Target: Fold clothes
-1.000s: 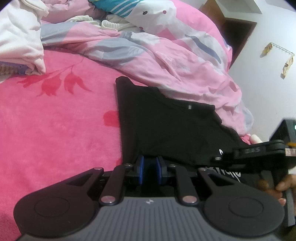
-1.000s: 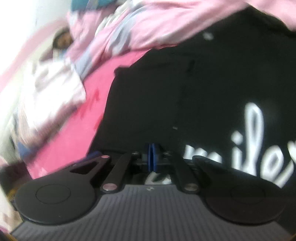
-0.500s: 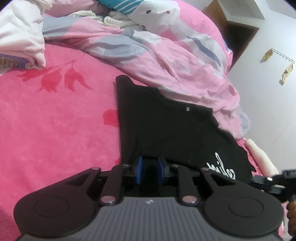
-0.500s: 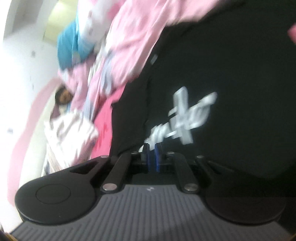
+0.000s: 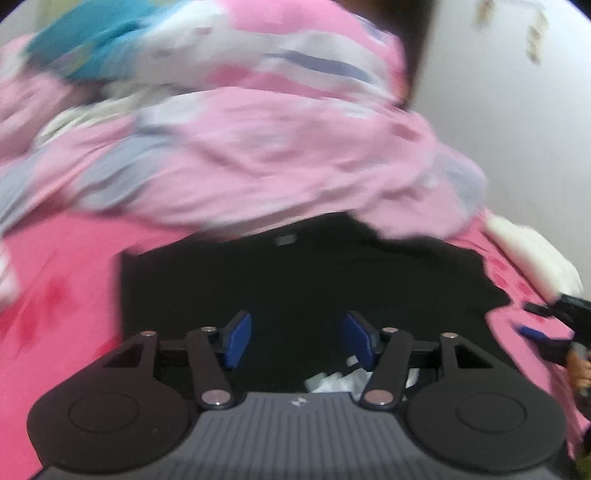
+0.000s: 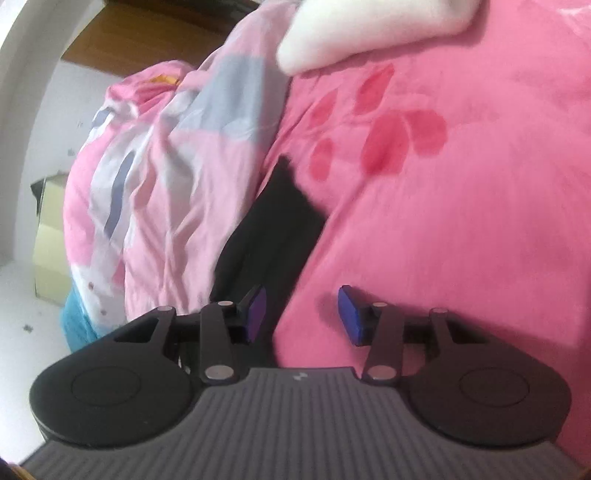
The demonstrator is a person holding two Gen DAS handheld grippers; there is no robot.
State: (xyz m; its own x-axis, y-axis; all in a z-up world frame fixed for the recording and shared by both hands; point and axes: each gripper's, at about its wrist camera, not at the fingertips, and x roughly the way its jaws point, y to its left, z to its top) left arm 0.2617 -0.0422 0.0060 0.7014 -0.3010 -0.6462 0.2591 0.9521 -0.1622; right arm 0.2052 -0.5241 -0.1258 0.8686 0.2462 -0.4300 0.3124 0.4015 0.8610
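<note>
Lying flat on a pink blanket point(image 5: 62, 295), black T-shirt point(image 5: 303, 280) with its collar end tucked against a rumpled pink quilt point(image 5: 258, 147) behind it. Seen blurred from the left wrist. White lettering on the shirt, mostly hidden behind the tool, unreadable.

Hovering over the shirt's near part, left gripper point(image 5: 298, 341) with jaws opening, its 2 blue pads point(image 5: 238, 339) set well apart and nothing pinched between them, only dark cloth in the gap below.

Tilted on its side, right gripper point(image 6: 301, 314), likewise opening, blue pads apart and gripping nothing; bare pink blanket point(image 6: 461, 221) between them, red leaf print higher up. Off the shirt to one side, with a narrow dark strip of the T-shirt point(image 6: 273, 229) running past the left pad between quilt point(image 6: 155, 184) and blanket. Whether that pad touched the cloth, impossible to tell.

Also caught at the far right edge of the left view: the right gripper point(image 5: 546, 325), held just beyond the shirt's edge, with part of a hand point(image 5: 580, 365) behind it. White bundle of fabric point(image 5: 532, 251) beyond it on the blanket; the same white mass point(image 6: 369, 29) at the top of the right view.
</note>
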